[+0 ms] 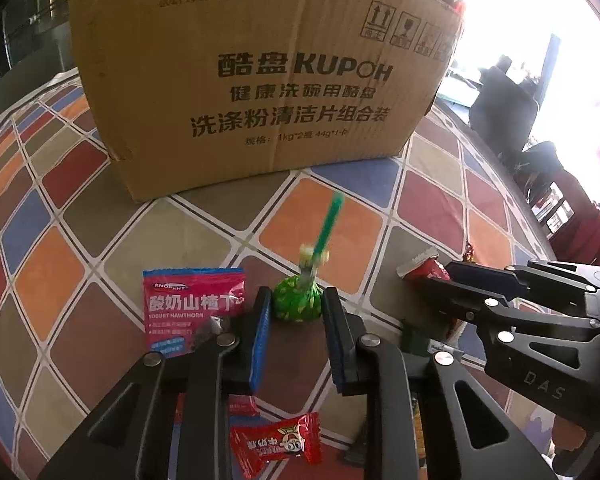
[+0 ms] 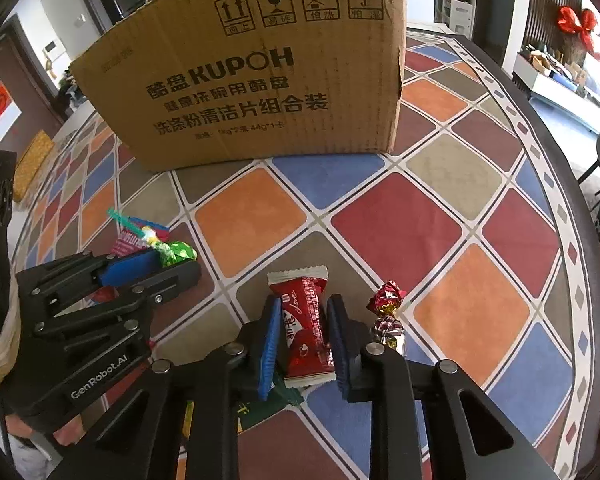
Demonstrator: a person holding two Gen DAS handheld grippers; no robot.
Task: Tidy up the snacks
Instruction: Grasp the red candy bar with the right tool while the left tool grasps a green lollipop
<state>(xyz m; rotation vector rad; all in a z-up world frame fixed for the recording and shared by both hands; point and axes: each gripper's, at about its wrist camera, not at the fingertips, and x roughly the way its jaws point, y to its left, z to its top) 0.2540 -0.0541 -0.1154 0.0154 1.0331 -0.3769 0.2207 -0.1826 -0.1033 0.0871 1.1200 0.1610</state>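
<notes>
Grippers (image 1: 296, 308) (image 2: 304, 324) clamped on lollipop (image 1: 297, 304), red packet (image 2: 306, 336)

Green-wrapped lollipop (image 1: 298, 304) stands stick-up between blue pads; red candy bar (image 2: 306, 328) lies flat on checkered cloth

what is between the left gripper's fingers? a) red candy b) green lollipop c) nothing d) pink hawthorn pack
b: the left gripper is shut on the green lollipop, whose stick points toward the box; the pink pack lies beside it.
</notes>
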